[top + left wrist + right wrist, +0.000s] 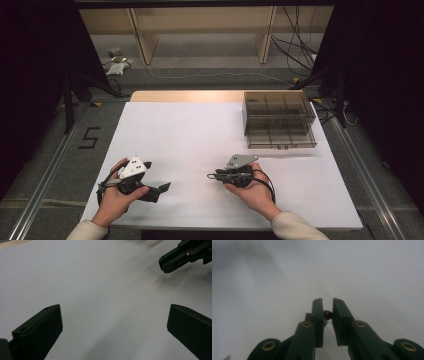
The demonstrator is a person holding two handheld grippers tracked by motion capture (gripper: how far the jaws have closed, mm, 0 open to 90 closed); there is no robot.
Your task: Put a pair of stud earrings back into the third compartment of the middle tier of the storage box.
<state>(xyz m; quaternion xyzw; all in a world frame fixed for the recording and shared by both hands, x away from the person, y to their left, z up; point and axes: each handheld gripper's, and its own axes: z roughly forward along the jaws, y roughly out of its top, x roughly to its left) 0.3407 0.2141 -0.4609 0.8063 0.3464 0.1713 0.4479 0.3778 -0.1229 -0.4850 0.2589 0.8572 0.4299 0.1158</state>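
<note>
The right gripper (327,305), near the tabletop's (200,130) front edge, pinches a tiny dark-red bead-like piece (327,314) between nearly closed jaws; a loosened grip could drop it. The left gripper (113,327) gapes wide, empty.

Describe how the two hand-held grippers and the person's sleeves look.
The left gripper and the right gripper each have two flat black jaws. The left carries a white three-cornered plate, the right a grey one. A black cable loops from the right gripper. Sleeves are cream.
</note>
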